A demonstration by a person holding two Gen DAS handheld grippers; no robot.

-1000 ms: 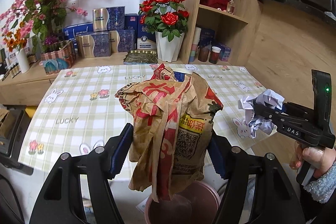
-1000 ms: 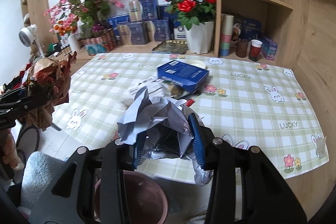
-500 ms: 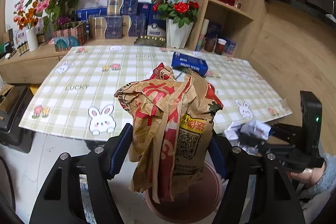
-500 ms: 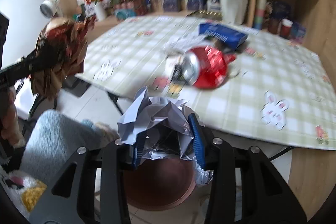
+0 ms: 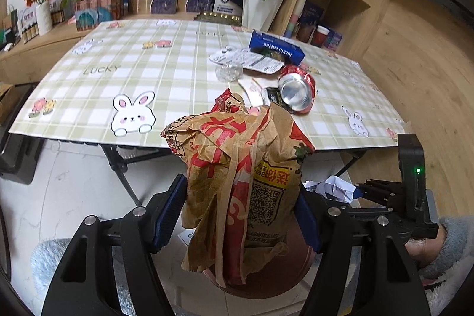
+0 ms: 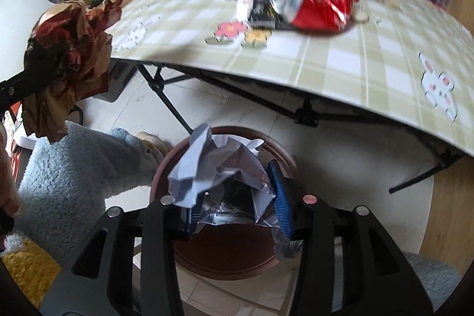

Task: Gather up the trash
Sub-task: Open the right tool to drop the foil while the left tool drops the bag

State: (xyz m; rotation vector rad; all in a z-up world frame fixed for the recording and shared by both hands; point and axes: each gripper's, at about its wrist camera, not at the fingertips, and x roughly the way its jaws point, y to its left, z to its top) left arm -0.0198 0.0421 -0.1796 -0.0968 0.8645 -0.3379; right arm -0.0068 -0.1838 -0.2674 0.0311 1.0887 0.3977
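Both loads hung directly over the bin [image 6: 225,262]: right gripper [image 6: 234,197], jaws just easing, around crumpled paper [image 6: 207,168]; left gripper [image 5: 237,212] clamping paper bag [image 5: 237,173].

I'm seeing the paper bag [image 5: 237,182] hanging over the bin [image 6: 225,250] on the floor, just off the table [image 5: 118,73] edge. Crumpled paper [image 6: 213,168] sitting above the bin too, R of bag. Crushed can [image 5: 296,91] lying on table, coffee box [image 5: 275,46] behind it.
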